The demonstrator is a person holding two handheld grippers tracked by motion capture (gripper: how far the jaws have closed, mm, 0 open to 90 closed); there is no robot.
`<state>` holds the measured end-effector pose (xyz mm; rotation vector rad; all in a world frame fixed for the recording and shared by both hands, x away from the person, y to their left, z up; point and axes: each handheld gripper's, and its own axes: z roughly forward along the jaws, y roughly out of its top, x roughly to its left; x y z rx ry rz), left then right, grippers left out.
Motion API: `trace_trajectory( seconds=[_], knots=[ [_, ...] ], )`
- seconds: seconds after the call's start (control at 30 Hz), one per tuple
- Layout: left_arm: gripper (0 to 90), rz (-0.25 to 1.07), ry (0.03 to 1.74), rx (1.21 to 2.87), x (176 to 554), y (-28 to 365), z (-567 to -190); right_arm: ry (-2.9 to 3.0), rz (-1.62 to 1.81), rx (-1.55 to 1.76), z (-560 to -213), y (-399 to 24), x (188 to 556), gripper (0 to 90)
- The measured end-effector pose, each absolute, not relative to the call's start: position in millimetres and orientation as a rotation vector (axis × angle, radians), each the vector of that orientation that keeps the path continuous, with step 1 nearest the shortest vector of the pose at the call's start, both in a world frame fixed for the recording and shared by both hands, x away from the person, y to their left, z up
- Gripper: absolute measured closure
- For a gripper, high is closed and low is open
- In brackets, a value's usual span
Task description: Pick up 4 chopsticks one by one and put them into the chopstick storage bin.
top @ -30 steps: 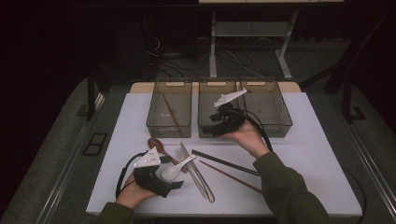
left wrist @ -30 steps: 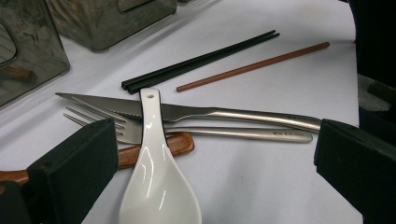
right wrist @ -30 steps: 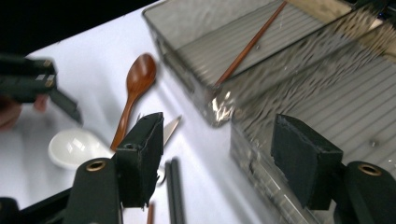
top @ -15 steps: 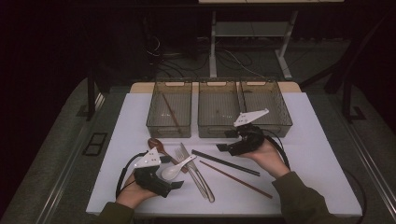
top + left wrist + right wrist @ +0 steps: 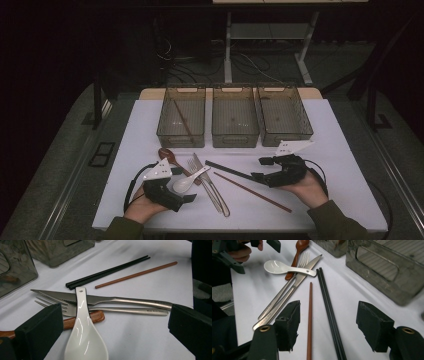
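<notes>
Two grippers low over our table, right gripper (image 5: 261, 168) open, empty, black chopsticks (image 5: 329, 312) between its jaws, left gripper (image 5: 186, 198) open beside white spoon (image 5: 83, 335).

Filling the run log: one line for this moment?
right gripper: open, over black chopsticks | left gripper: open, at white spoon

The pair of black chopsticks (image 5: 329, 312) lies flat on the white counter (image 5: 345, 150), the two sticks side by side and touching along their length. Just beside it, slightly splayed from it, lies a single reddish-brown chopstick (image 5: 309, 320). Both run lengthwise between the right tool's open jaws, untouched by them.
</notes>
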<state>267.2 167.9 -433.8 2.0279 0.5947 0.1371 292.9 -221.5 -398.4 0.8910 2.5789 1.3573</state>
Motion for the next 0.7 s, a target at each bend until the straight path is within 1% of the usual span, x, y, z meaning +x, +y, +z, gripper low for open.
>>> trace_trajectory(
  seconds=[0.23,0.4,0.7],
  knots=[
    [0.0,0.135,0.596,2.03,267,167,-434,2.584,1.365,0.918,-407,-238,278,36.0],
    [0.0,0.135,0.597,2.028,267,168,-434,2.612,1.37,0.907,-416,-244,268,38.3],
    [0.0,0.144,0.589,2.033,267,168,-433,2.646,1.319,0.879,-426,-240,258,51.5]
  ],
)
